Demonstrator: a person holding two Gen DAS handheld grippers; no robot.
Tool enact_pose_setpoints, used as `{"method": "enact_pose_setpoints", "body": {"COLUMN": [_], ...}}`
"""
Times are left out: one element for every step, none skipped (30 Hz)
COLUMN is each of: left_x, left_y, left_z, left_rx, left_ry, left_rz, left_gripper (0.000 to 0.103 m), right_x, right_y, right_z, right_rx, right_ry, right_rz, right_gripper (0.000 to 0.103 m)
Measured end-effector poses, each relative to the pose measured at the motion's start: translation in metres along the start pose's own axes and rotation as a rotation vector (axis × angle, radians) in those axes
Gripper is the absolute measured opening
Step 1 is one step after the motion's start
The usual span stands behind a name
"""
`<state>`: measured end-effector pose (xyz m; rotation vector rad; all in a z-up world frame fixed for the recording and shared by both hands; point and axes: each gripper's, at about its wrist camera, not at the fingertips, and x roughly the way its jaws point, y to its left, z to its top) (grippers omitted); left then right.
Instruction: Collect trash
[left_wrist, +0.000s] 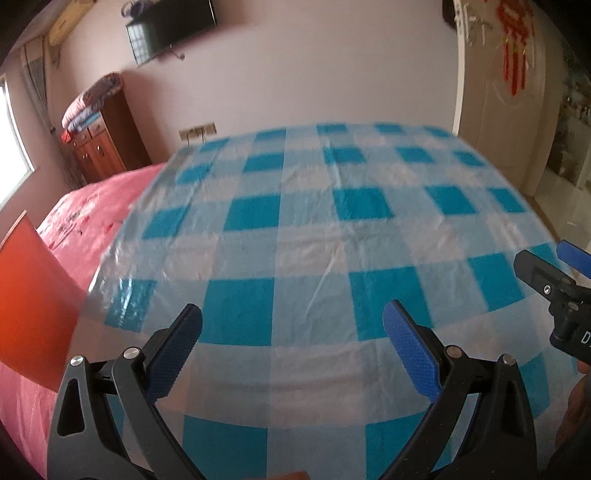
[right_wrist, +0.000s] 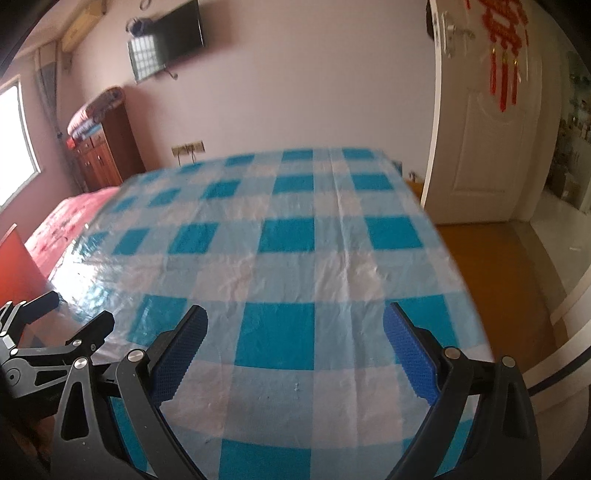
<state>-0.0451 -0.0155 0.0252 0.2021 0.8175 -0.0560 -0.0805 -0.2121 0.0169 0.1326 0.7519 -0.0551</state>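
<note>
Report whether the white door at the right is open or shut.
Open. The white door is swung inward, and beside its edge the right wrist view shows floor running on into another room.

The bench (right_wrist: 288, 266) fills mid-frame; the bed (right_wrist: 66, 221) lies left of it, the door (right_wrist: 487, 147) upper right.

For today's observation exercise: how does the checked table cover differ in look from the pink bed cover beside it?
The checked table cover is a blue-and-white grid; the pink bed cover is pink with small scattered marks. The table cover lies higher and nearer both open grippers; the bed cover lies lower, to the left. Both look glossy.
</note>
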Motion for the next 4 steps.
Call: {"method": "enact_pose_setpoints", "body": {"left_x": [0.003,0.009,0.012,0.016], "left_y": [0.001,0.001,0.002,0.004], "left_z": [0.0,0.0,0.0,0.0], "left_rx": [-0.003,-0.012,-0.018,-0.025], "left_ry": [0.011,0.026,0.036,0.048], "left_rz": [0.005,0.01,0.011,0.015], "left_gripper": [0.099,0.099,0.099,0.099], "right_x": [0.006,0.01,0.016,0.021], "right_y": [0.001,0.001,0.003,0.005], "right_z": [0.0,-0.001,-0.001,-0.001], "right_rx": [0.005,0.011,0.016,0.016], "right_ry": [0.02,0.033,0.05,0.068], "right_rz": [-0.003,-0.001,0.003,0.007], "right_gripper": [0.095,0.095,0.095,0.095]}}
